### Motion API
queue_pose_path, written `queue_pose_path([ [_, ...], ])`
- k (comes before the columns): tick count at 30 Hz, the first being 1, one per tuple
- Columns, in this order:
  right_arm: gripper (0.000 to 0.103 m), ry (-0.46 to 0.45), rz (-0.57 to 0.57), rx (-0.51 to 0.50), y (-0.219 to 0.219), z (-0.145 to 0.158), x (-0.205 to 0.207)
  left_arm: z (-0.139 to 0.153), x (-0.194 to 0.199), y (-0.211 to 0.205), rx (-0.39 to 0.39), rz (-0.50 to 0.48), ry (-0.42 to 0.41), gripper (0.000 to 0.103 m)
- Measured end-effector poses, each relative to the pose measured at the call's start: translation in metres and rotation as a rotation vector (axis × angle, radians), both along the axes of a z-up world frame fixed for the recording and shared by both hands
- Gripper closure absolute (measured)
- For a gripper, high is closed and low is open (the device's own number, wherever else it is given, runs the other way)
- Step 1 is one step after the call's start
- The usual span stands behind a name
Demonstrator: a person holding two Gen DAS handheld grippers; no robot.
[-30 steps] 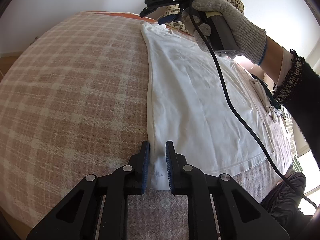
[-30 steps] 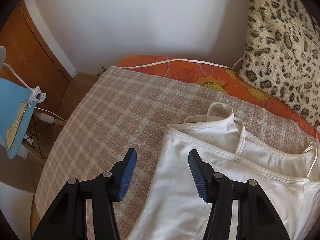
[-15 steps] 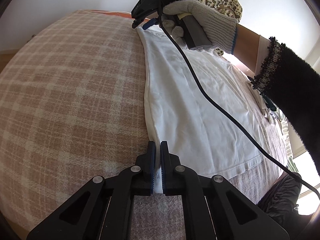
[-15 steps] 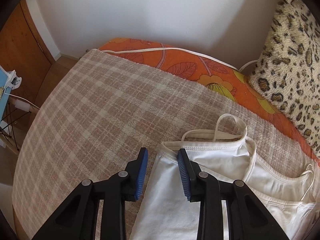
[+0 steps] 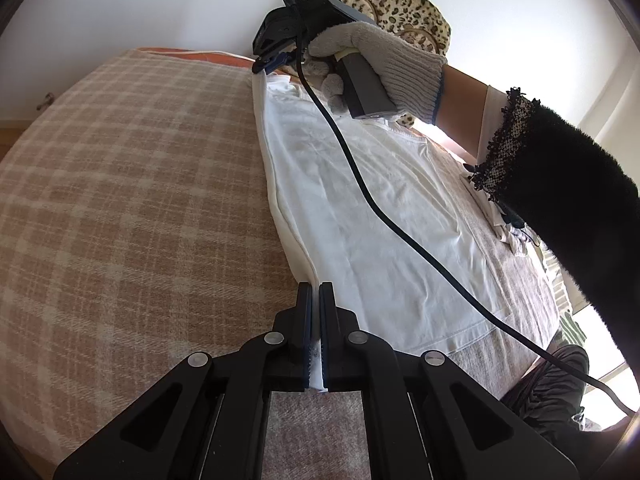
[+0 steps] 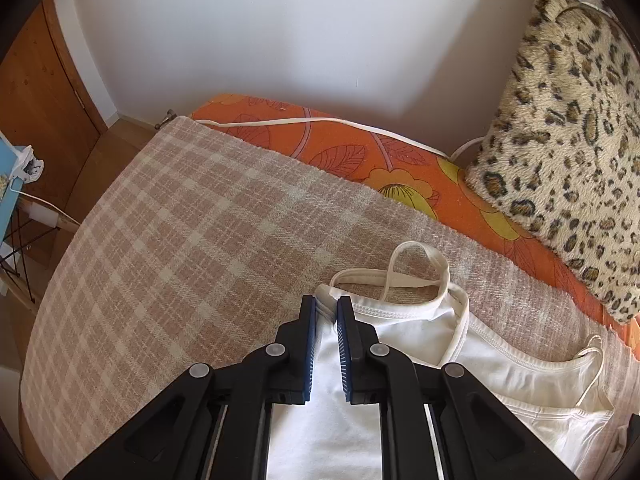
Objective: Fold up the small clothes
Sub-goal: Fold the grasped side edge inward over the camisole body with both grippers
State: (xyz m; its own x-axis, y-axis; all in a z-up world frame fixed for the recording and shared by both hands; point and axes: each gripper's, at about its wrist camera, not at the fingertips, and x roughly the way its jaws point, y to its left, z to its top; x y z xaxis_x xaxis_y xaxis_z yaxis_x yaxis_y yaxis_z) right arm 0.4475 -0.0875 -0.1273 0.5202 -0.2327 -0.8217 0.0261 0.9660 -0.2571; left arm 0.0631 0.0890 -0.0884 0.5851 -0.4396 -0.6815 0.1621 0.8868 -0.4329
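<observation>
The bed (image 6: 192, 220), covered by a checked blanket (image 5: 132, 200), carries the white top (image 5: 384, 220), which lies flat along the blanket's right part, straps toward the leopard cushion (image 6: 568, 128).

The step in hand looks like a lengthwise fold: both grippers hold the same long side edge, one at each end. The left hand-held gripper (image 5: 315, 312) is closed on the hem-end corner, white cloth showing between its jaws. The right hand-held gripper (image 6: 325, 320) pinches the armhole corner beside the strap (image 6: 416, 268); its jaws stand narrowly apart with fabric bunched between them, so the hold appears made, though how firm it is cannot be judged.

To do it well, the person would best lift both ends together and level, keeping the edge taut between them so the cloth does not sag in the middle, then carry it across to meet the far side edge and lay it down straight. The loose strap should be watched so it is not trapped in the crease. The cable (image 5: 360, 184) draped over the top could drag on the fabric.

The far side edge is partly hidden behind the person's sleeve (image 5: 568, 200). Small pale items near the sleeve are too blurred to name. In the right wrist view the top's lower half is cut off by the gripper's frame.
</observation>
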Motion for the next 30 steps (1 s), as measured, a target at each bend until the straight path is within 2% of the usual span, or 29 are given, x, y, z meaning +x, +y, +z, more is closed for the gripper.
queue_pose_path([
  [6, 0.095, -0.054, -0.016, -0.012, -0.008, 0.026, -0.023, 0.014, 0.001, -0.026, 0.013, -0.066, -0.047, 0.101],
  [12, 0.095, -0.09, -0.073, -0.03, -0.035, 0.04, -0.045, 0.019, 0.006, -0.054, 0.038, -0.126, -0.068, 0.101],
  [19, 0.095, -0.098, -0.136, -0.037, -0.067, 0.037, -0.064, 0.017, 0.011, -0.083, 0.058, -0.198, -0.063, 0.101],
  [30, 0.095, -0.073, -0.205, -0.041, -0.106, 0.017, -0.067, 0.004, 0.02, -0.112, 0.107, -0.27, -0.028, 0.101],
])
